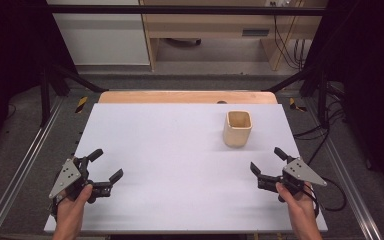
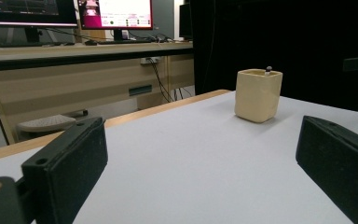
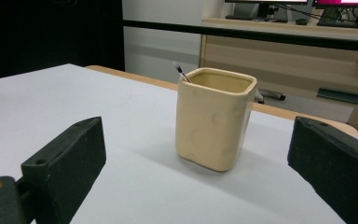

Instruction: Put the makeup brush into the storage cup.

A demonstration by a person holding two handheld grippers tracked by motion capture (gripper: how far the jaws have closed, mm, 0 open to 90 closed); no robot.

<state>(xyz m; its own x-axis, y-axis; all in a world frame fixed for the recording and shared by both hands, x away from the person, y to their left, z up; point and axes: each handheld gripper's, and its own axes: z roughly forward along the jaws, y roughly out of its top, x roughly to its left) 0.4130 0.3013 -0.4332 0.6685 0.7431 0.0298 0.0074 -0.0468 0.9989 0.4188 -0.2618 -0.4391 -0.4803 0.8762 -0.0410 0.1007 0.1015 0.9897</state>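
Observation:
A cream square cup [image 1: 238,128] stands upright on the white table top [image 1: 170,160], toward the back right. A thin dark stick with a small tip pokes just above the rim of the cup [image 3: 213,119], and the same cup [image 2: 257,94] shows far off in the left gripper view. My left gripper [image 1: 106,165] is held near the front left edge, open and with nothing between its jaws. Open as well, my right gripper [image 1: 267,159] sits at the front right, a short way in front of the cup and apart from it.
A wooden strip [image 1: 187,97] runs along the table's far edge. Behind it stand a wooden desk [image 1: 220,25] with hanging cables and monitors [image 2: 114,14]. Black frame posts [image 1: 45,85] flank both sides.

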